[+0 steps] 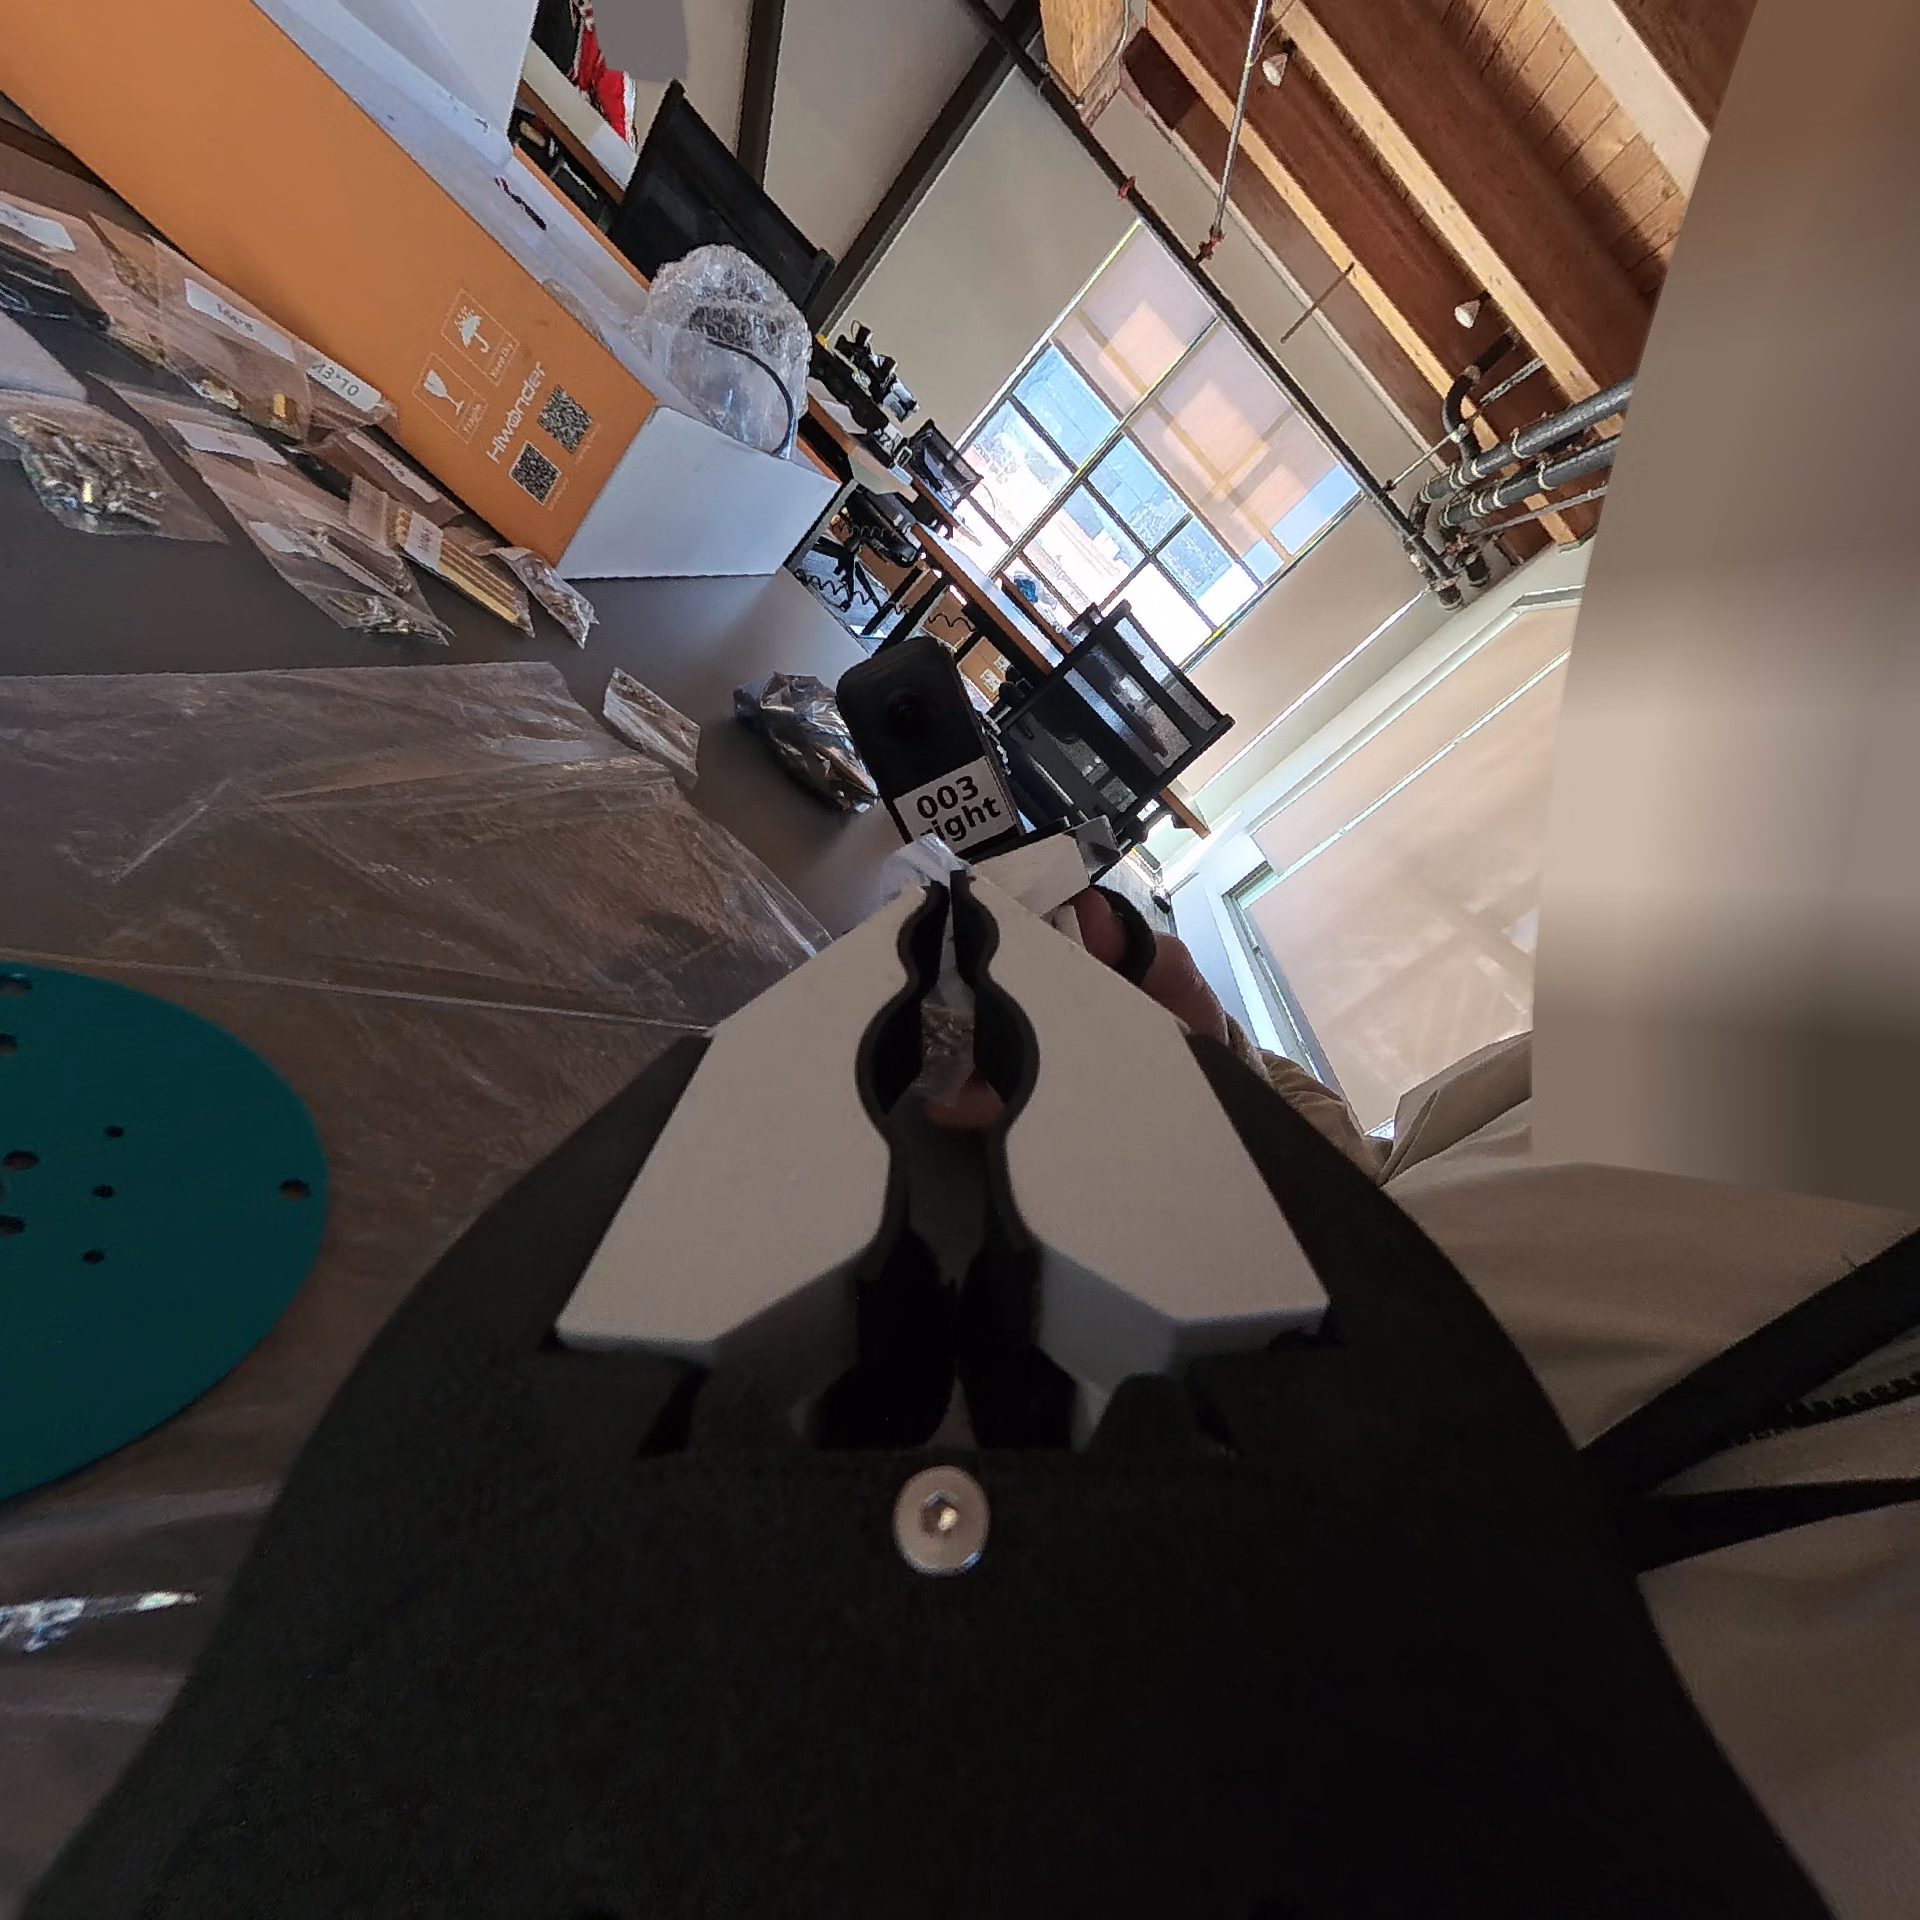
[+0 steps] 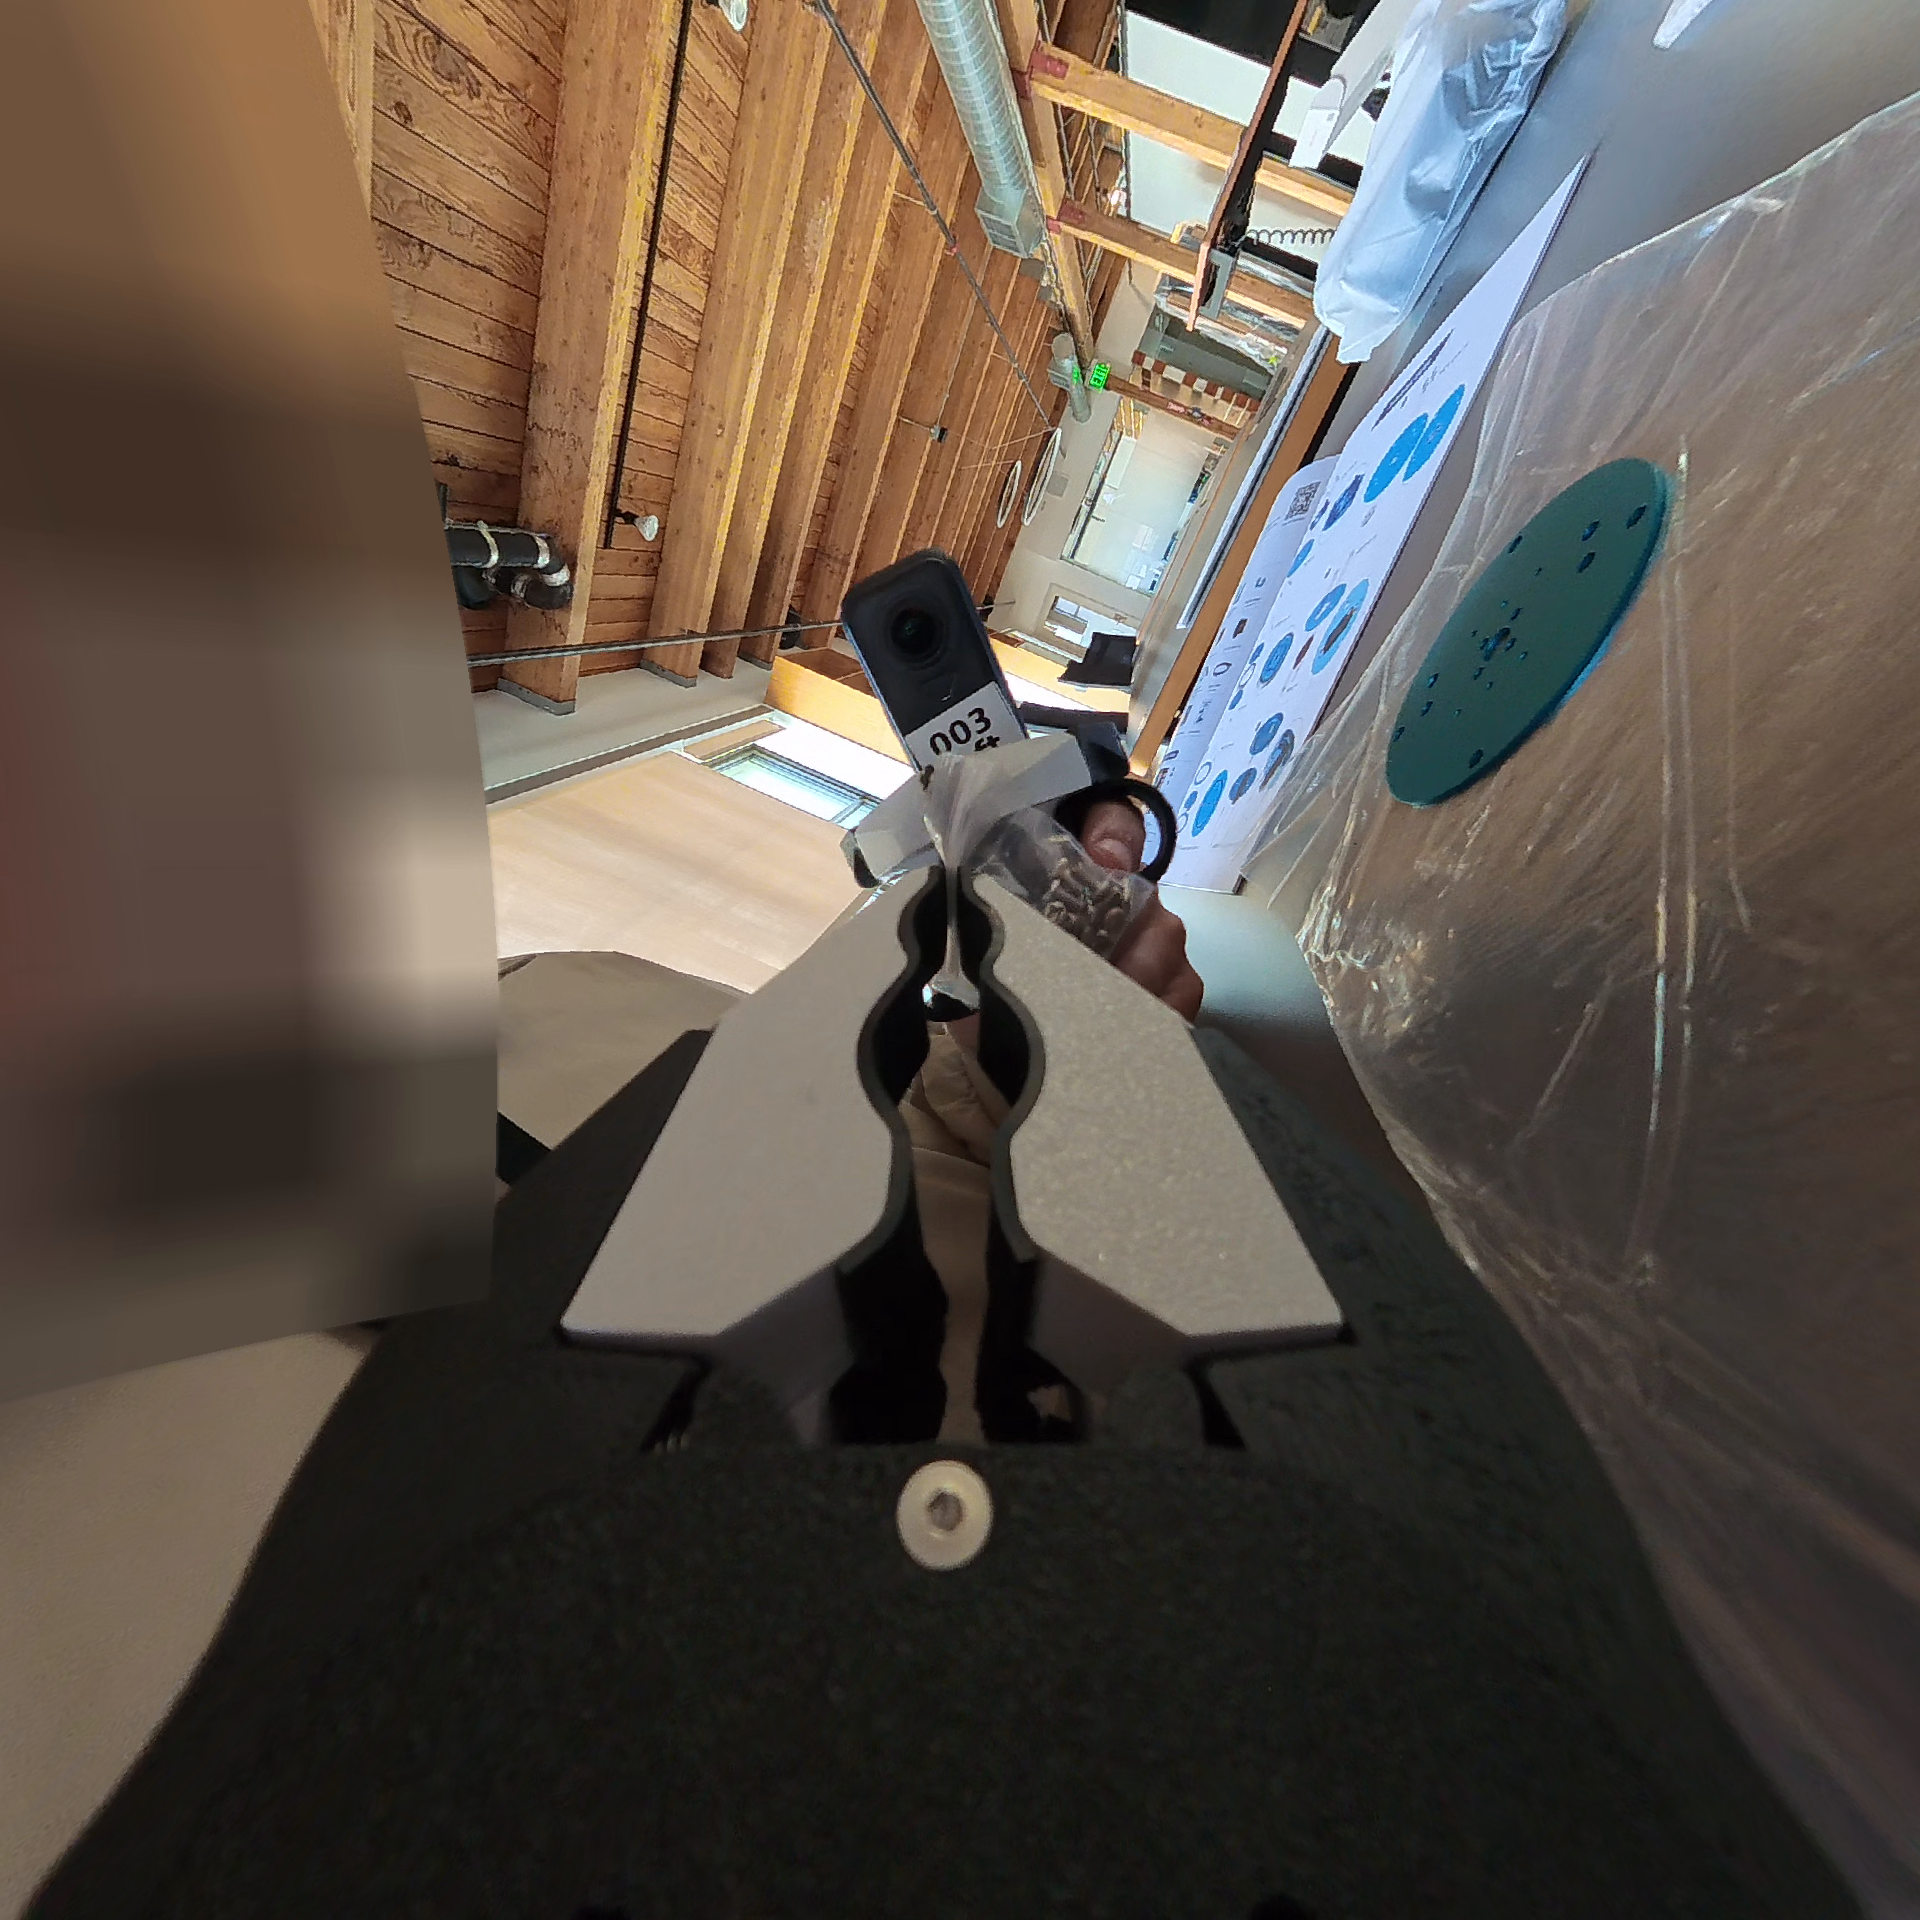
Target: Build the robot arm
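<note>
- Fingers (image 1: 1081,997) of the left gripper (image 1: 953,883): nearly together — pinched on a small clear bag (image 1: 951,1013) of dark screws.
- Right gripper (image 2: 951,868): fingers (image 2: 1091,997) equally narrow, clamping the same bag (image 2: 1070,888) from the opposite side.
- Bag position: raised off the table (image 1: 675,613), between the facing grippers.
- Nearby — a teal disc (image 1: 125,1195) with holes lies on plastic sheet (image 1: 416,831).

Around the teal disc (image 1: 125,1226), clear plastic sheeting (image 1: 416,831) is covering the table. Beyond it, small parts bags (image 1: 343,582) and an orange box (image 1: 343,239) are crowding the far side, leaving a bare strip between.
</note>
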### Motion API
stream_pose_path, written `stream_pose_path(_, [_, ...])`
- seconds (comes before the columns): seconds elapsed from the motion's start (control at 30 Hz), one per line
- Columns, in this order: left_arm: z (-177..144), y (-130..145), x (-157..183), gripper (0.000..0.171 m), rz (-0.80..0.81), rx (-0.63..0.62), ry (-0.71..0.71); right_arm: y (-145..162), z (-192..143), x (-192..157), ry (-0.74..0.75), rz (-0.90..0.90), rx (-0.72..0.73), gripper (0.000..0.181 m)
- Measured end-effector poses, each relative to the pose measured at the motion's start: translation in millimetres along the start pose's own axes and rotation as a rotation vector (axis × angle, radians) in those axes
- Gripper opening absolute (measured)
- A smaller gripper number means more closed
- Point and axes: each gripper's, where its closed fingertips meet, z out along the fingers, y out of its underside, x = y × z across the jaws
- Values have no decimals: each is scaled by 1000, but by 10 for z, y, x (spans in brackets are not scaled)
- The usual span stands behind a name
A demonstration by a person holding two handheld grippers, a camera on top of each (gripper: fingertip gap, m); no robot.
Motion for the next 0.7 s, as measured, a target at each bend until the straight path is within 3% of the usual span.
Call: stream_pose_path(0.7, [-12, 131, -200, 0, -153, -65, -44, 93, 5, 274, 281, -224, -96, 4])
